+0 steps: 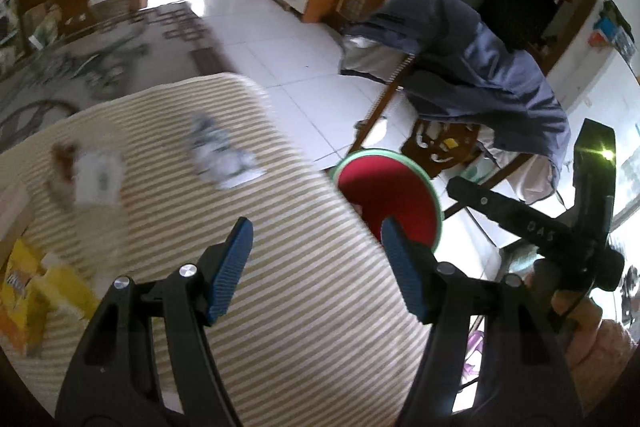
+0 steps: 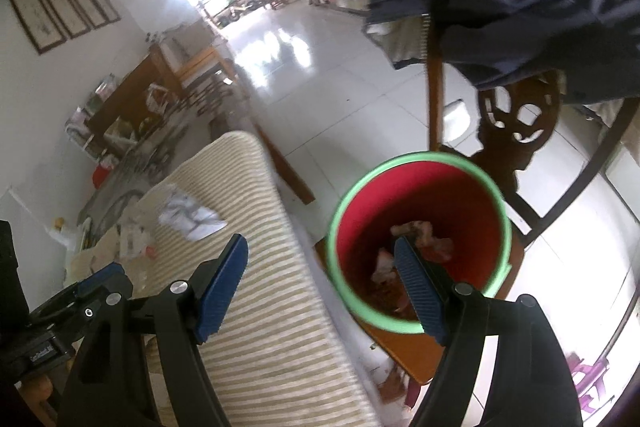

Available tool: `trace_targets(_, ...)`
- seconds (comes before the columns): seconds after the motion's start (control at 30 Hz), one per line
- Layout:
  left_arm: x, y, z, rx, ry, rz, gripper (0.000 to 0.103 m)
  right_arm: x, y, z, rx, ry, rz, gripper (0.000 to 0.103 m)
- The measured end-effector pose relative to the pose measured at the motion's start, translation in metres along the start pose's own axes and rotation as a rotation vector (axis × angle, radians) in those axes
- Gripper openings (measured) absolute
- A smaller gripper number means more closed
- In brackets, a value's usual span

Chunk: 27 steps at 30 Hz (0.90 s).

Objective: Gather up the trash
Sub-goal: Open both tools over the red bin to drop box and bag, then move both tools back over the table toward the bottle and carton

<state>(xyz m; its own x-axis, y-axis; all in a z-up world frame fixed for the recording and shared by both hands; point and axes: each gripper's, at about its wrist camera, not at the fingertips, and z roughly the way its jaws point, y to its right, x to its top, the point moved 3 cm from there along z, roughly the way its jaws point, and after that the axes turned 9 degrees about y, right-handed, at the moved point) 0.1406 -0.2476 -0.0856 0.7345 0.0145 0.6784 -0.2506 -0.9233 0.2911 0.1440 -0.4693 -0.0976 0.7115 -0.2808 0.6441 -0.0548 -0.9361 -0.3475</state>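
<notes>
We have both claws spread and empty: the left claw [image 1: 316,267] hangs over the cream-and-tan striped cloth covering the table [image 1: 280,307], and the right claw [image 2: 320,287] straddles the table's edge, one blue ribbed pad over the cloth and the other in front of the red plastic bucket with a green rim [image 2: 420,325].

The nearest piece of trash is a crumpled white and grey paper wrapper [image 1: 222,155], lying on the cloth toward the far end of the table; the right wrist view shows it too [image 2: 192,217]. We judge it light, soft and easily crushed, so a gentle pinch across its bunched middle should lift it, while a flat corner might slide from the pads. Farther left lie a blurred white packet with something brown beside it [image 1: 98,179] and yellow snack packaging [image 1: 24,291] near the table's edge; these look like thin film, probably slippery, best taken at a fold.

The bucket stands beside the table, already holding some scraps [image 2: 420,233].
</notes>
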Motion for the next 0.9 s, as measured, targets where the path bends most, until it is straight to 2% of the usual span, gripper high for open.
trace_targets(0.17, -0.018, -0.058, -0.029, 0.067, 0.004, -0.061, 0.064, -0.023, -0.054, 0.013, 0.031, -0.047, -0.061, 0.074)
trace_targets(0.27, -0.034, -0.107, -0.050, 0.139, -0.010, -0.102, 0.064, -0.039, -0.088, 0.021, 0.063, -0.079, -0.094, 0.074)
trace_targets(0.5, -0.057, -0.205, -0.080, 0.309, -0.053, -0.120, 0.065, -0.074, -0.154, 0.032, 0.132, -0.139, -0.143, 0.075)
trace_targets(0.57, -0.061, -0.225, -0.080, 0.333, -0.077, -0.118, 0.065, -0.084, -0.165, 0.034, 0.140, -0.155, -0.145, 0.075)
trace_targets(0.73, -0.066, -0.247, -0.068, 0.333, -0.132, -0.083, 0.065, -0.098, -0.184, 0.034, 0.143, -0.181, -0.154, 0.076)
trace_targets(0.83, -0.065, -0.251, -0.059, 0.350, -0.127, -0.038, 0.073, -0.103, -0.196, 0.034, 0.142, -0.189, -0.176, 0.076)
trace_targets(0.9, -0.064, -0.253, -0.058, 0.349, -0.123, -0.022, 0.074, -0.106, -0.202, 0.035, 0.142, -0.193, -0.190, 0.076)
